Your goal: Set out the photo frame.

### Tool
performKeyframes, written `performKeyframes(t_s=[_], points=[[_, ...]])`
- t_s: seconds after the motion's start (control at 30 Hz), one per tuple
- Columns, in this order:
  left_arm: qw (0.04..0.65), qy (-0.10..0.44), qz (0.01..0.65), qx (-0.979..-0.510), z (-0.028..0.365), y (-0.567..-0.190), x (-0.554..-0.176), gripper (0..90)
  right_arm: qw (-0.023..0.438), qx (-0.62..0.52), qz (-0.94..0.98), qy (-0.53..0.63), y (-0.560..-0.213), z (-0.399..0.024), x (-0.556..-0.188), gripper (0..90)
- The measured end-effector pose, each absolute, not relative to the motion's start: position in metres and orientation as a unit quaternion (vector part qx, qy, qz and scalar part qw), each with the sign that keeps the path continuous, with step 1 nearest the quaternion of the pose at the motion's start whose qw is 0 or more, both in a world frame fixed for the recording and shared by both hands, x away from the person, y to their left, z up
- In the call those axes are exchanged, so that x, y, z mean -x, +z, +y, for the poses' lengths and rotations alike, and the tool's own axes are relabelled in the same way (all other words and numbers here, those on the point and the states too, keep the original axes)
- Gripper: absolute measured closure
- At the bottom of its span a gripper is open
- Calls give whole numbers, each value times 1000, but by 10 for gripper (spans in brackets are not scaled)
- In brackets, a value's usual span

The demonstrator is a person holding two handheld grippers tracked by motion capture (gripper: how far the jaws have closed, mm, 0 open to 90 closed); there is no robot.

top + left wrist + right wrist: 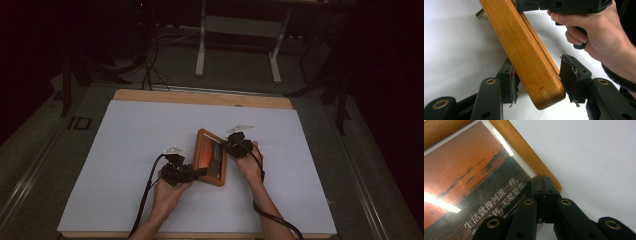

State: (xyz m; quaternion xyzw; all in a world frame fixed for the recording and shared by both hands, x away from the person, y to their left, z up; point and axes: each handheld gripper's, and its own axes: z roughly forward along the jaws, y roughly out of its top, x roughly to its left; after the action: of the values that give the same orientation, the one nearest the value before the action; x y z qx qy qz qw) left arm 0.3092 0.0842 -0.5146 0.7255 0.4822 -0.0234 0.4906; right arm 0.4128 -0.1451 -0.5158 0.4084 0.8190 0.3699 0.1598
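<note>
A wooden picture frame (212,157) with an orange sunset photo (474,175) and white lettering stands tilted on the white table cover (140,140). My left gripper (200,173) reaches in from the left at the frame's near corner. In the left gripper view its pads (512,77) press the wooden rail (524,45) from both sides, so the left gripper (536,72) is shut on it. My right gripper (229,148) is at the frame's right side. Its jaws are shut tip to tip, and the right gripper (545,183) rests against the frame's wooden corner (524,147).
The white cover lies on a wooden table whose far edge (200,97) shows. Behind it stand white desk legs (201,45) and cables on a dark floor. A hand (604,37) holds the right gripper just above the frame.
</note>
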Motion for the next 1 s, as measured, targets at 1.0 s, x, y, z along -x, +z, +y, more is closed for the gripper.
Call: performKeyframes(t_s=[1.0], points=[[487, 9, 464, -740, 70, -504, -304, 578, 177, -356, 835, 380, -469, -193, -372, 709]])
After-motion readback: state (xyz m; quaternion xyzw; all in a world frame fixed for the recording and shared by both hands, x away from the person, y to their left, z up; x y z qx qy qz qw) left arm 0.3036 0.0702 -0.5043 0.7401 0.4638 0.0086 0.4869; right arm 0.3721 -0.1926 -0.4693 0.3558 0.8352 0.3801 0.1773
